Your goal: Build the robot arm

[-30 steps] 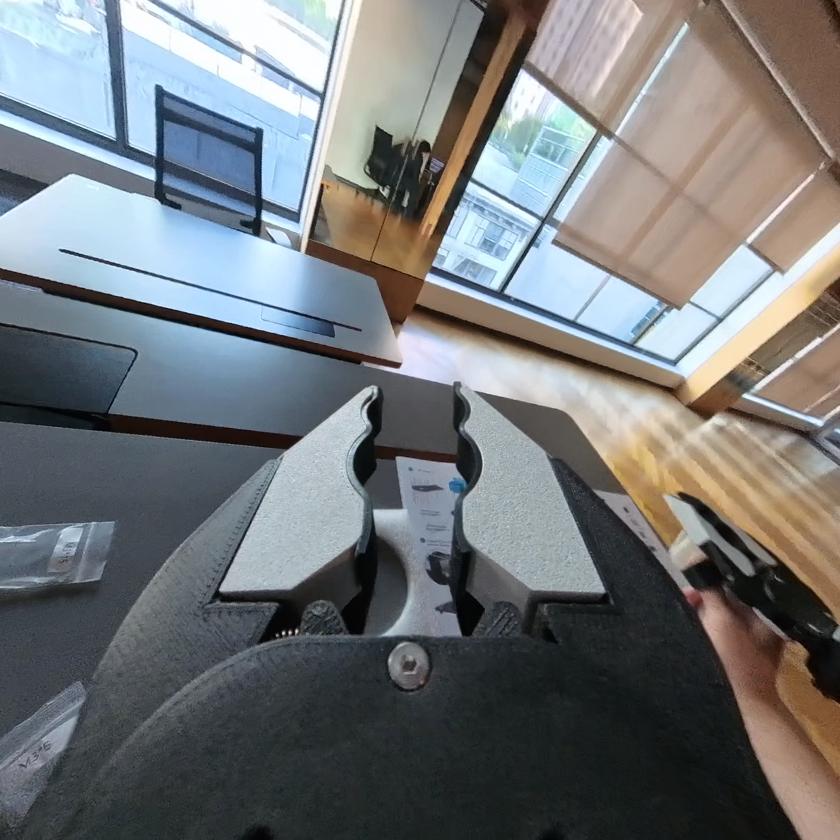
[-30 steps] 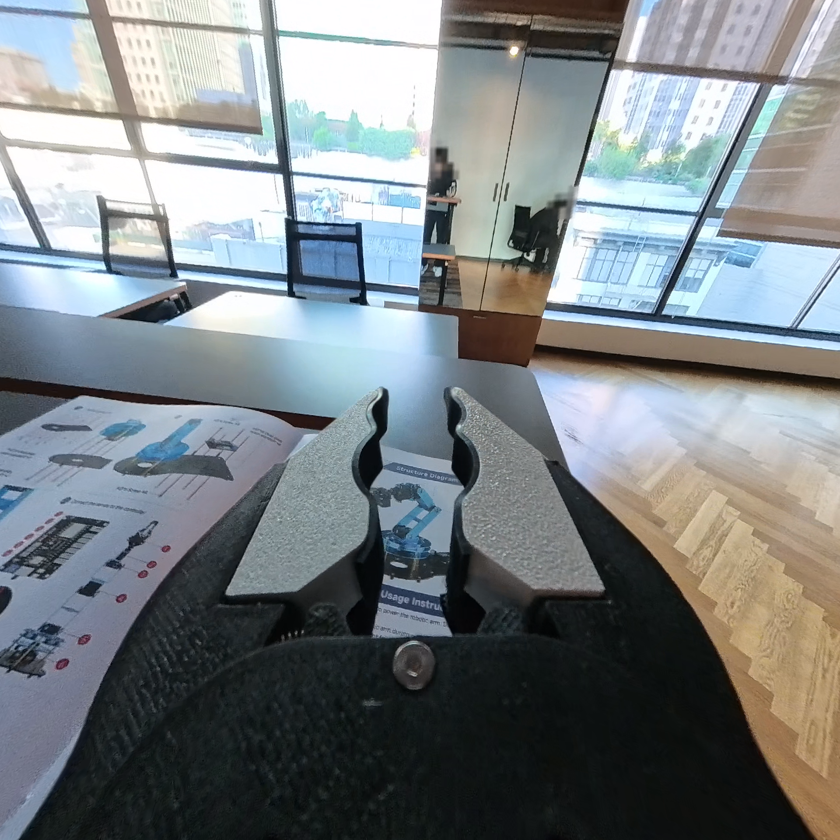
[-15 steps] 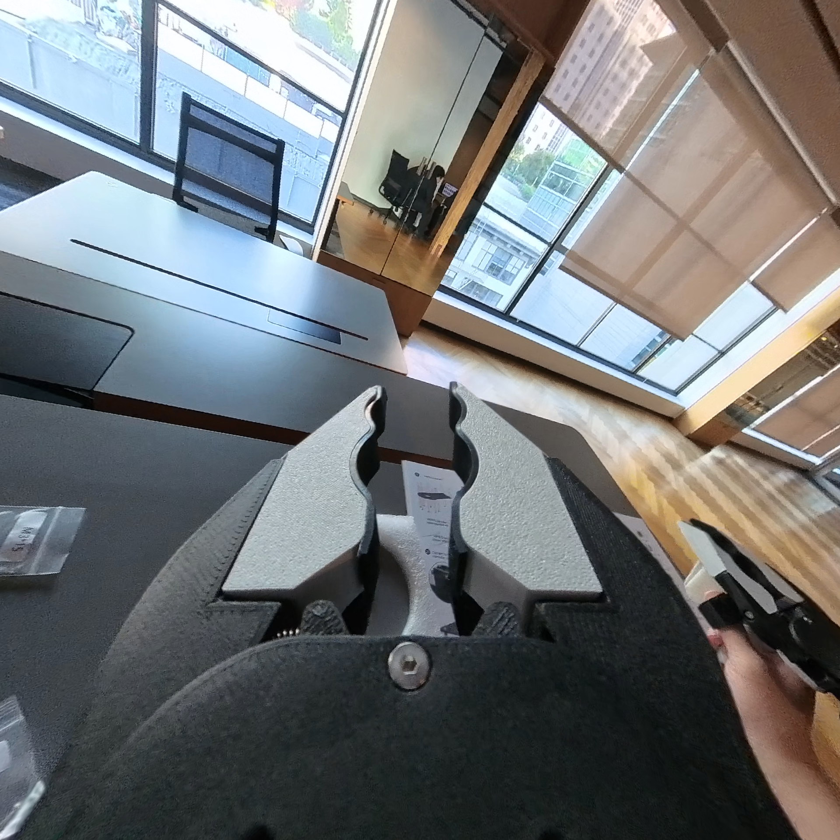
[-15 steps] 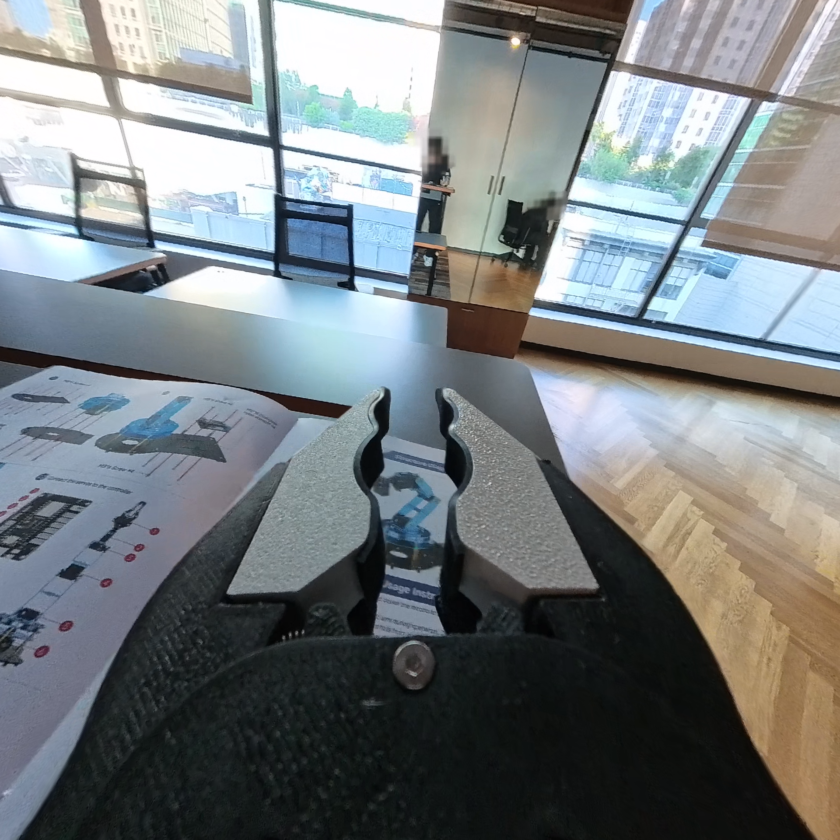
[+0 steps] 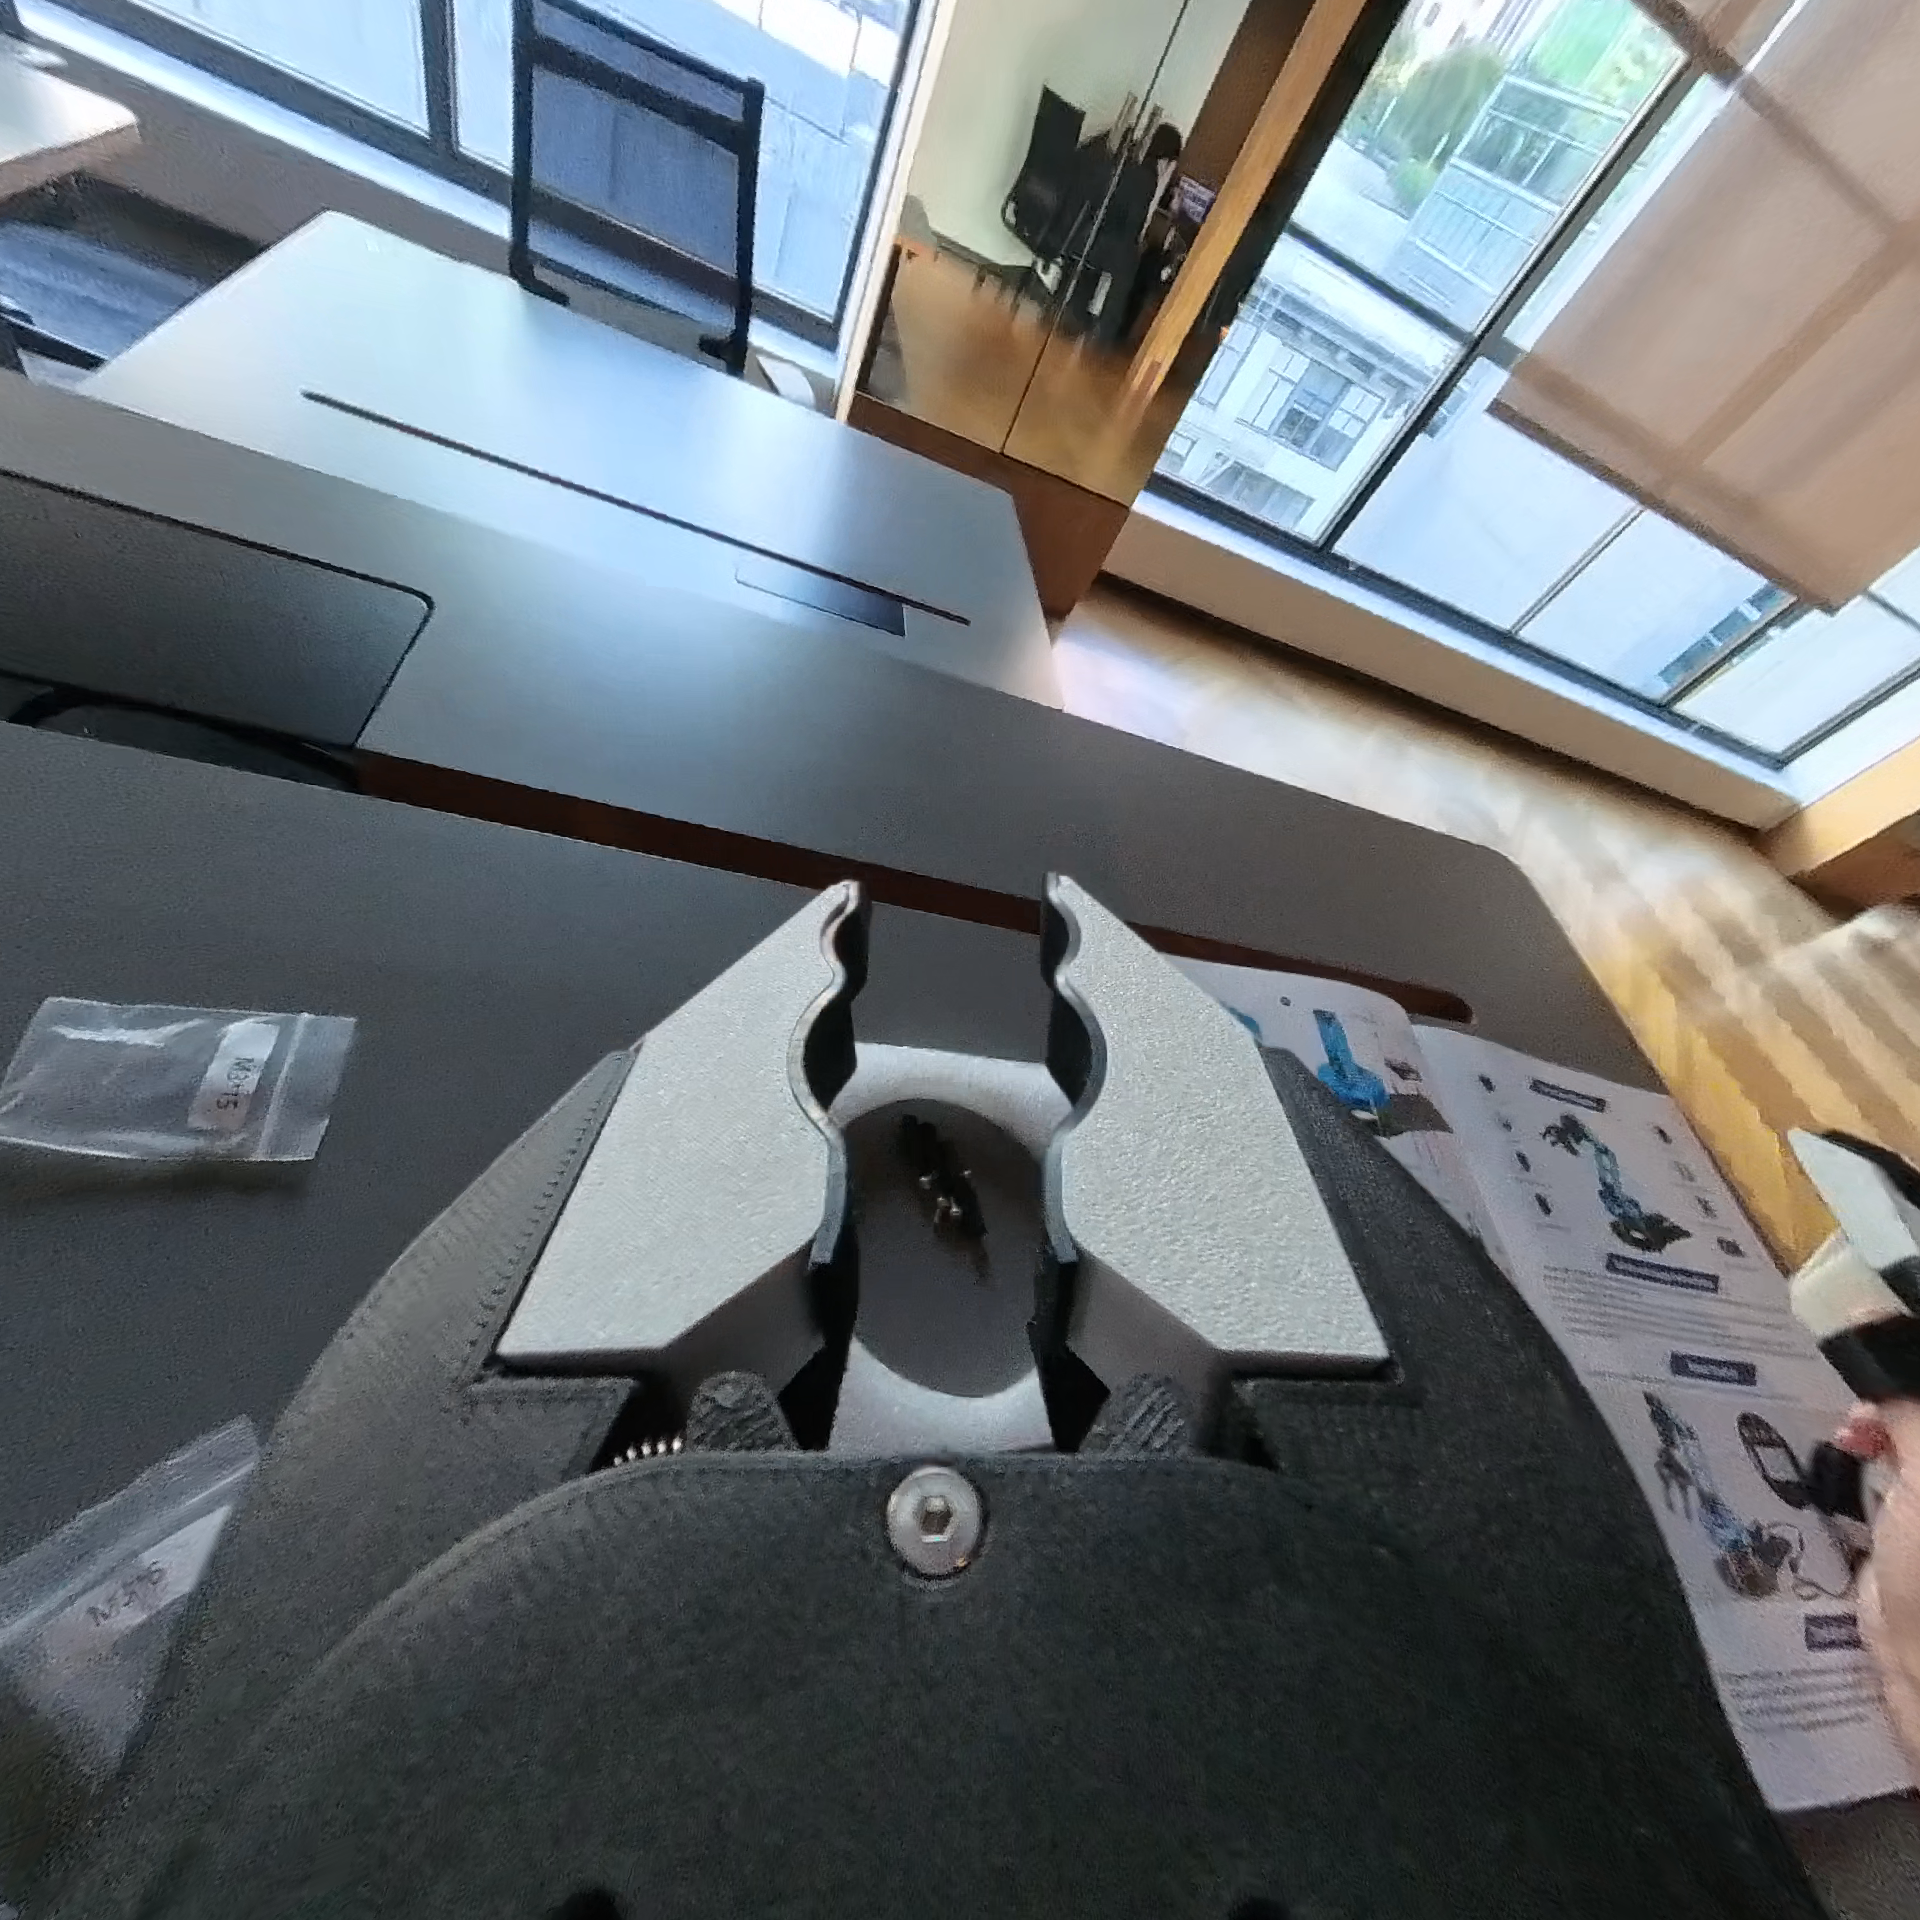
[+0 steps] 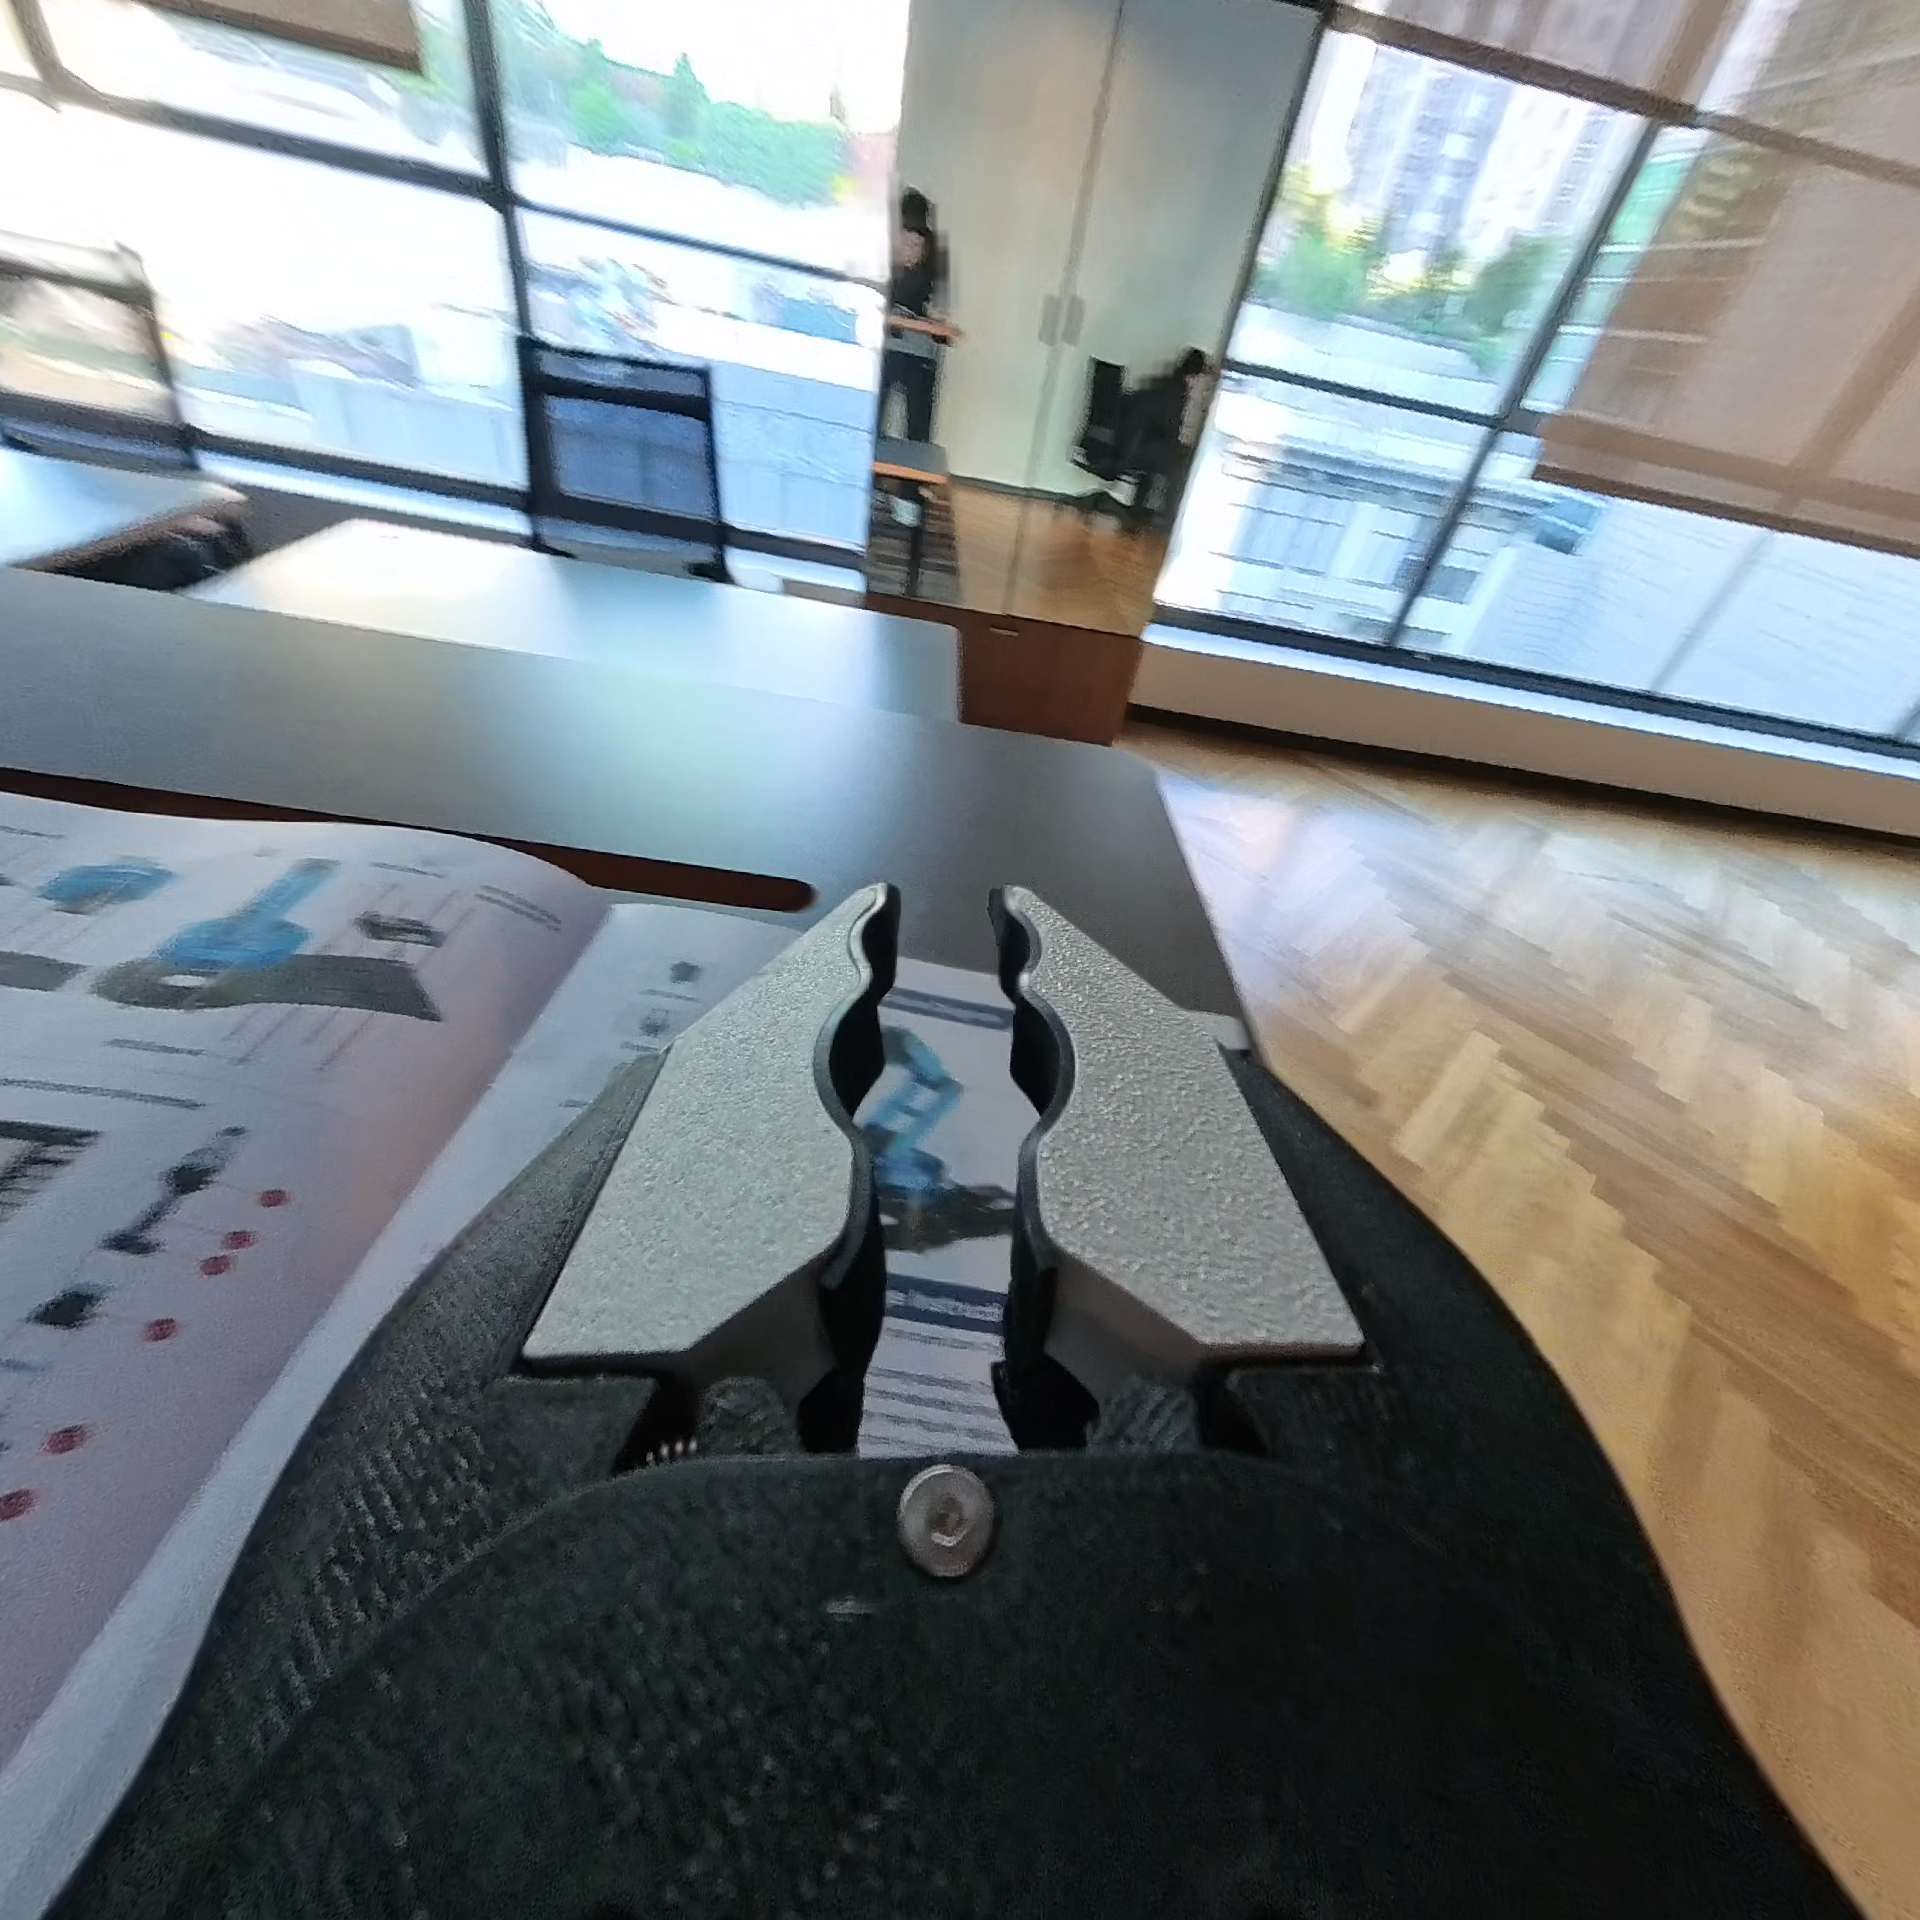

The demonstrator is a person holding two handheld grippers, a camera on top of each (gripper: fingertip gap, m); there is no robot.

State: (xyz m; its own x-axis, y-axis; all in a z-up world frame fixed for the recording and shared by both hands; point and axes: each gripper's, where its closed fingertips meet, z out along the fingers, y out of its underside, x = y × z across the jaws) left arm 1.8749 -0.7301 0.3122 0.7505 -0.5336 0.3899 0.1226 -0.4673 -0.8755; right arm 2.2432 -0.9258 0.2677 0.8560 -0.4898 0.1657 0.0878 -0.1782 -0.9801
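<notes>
My left gripper [image 5: 951, 899] is open and empty, low over a dark grey desk [image 5: 416, 987]. Between and below its fingers is a white block [image 5: 935, 1065] with a round hollow that holds a few small dark screws [image 5: 940, 1184]. My right gripper [image 6: 943, 914] is open by a narrow gap and empty. It hovers over the right-hand page of an open booklet [image 6: 260, 1091] with blue robot-arm pictures. The booklet also shows in the left wrist view [image 5: 1621, 1247], where the right gripper [image 5: 1860, 1268] and the hand [image 5: 1886, 1538] holding it are at the right edge.
Two small clear plastic bags lie left of the left gripper, one farther [image 5: 166, 1081] and one near [image 5: 94, 1579]. The desk's right edge drops to a wooden floor [image 6: 1558, 1091]. A second desk [image 5: 520, 457] and a black chair [image 5: 634, 197] stand behind. One gripper's finger ends stand about 40 cm off the other's.
The left gripper has tipped down and shifted left, so the white block with screws now shows between its fingers. The right gripper's jaws have narrowed a little and its view is blurred by motion.
</notes>
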